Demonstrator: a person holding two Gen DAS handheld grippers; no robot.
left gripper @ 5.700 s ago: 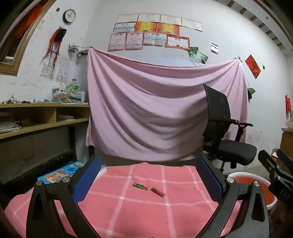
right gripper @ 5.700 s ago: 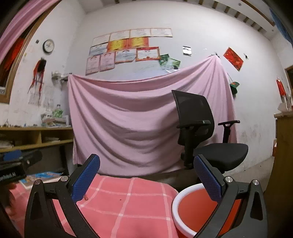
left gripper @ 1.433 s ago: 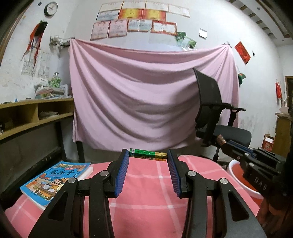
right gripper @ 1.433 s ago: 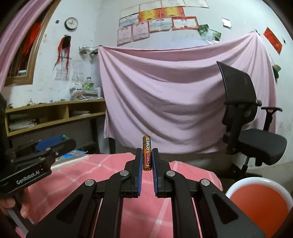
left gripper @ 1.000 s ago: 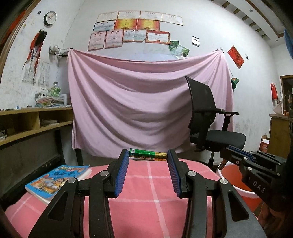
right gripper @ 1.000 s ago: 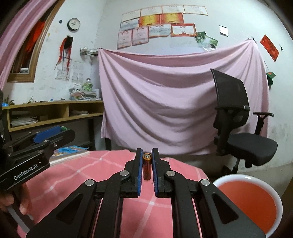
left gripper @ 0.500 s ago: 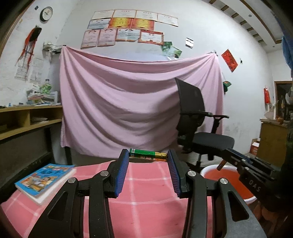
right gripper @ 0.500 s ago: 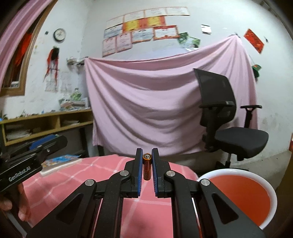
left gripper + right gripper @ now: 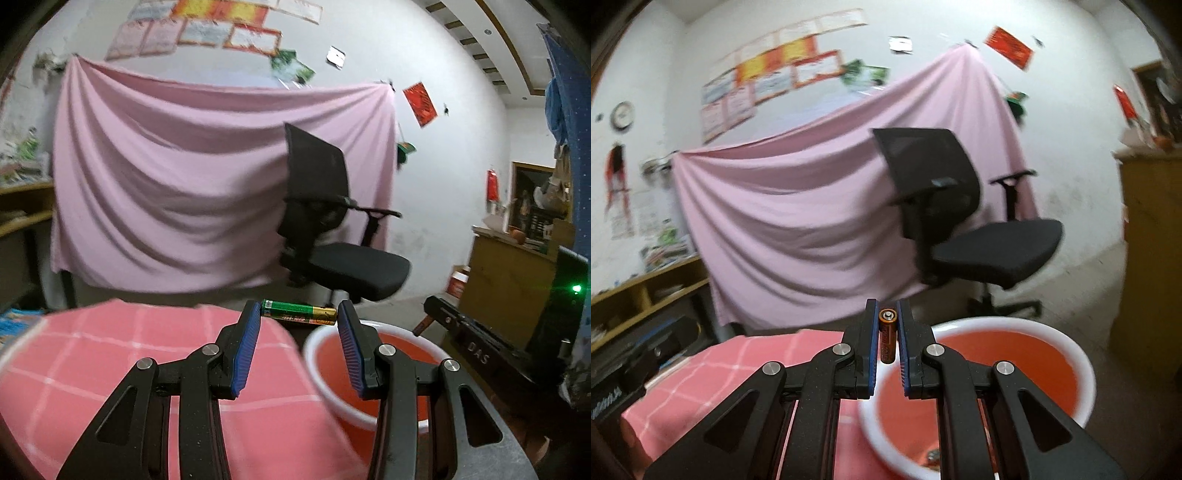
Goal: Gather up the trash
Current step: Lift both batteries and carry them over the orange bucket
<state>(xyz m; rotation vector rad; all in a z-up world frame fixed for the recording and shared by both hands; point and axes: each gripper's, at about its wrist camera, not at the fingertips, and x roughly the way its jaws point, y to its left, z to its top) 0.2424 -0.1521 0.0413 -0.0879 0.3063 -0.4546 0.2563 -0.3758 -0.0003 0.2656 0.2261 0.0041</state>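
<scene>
Your left hand-held gripper (image 9: 299, 319) is clamped on the green-and-gold battery (image 9: 298, 312), which lies crosswise between the blue pads (image 9: 246, 350), one end against each pad. It hangs just past the right edge of the tabletop, with its pink checked cloth (image 9: 110, 354), right about at the near rim of the red basin with the white rim (image 9: 391, 343) sitting beside that edge. Your right hand-held gripper (image 9: 887, 332) is squeezed nearly closed on the orange battery (image 9: 887, 338), which stands upright between its pads with the metal end cap facing up, and it's sitting over the left side of the basin (image 9: 1082, 369). From the left wrist view you can also see the right hand-held gripper's black body (image 9: 476, 343) coming in from the right, with the orange battery's tip (image 9: 421, 326) poking out over the basin's far rim. Background is blurry: a pink sheet (image 9: 184, 184) on the wall and a black office chair (image 9: 960, 221) behind the basin.
</scene>
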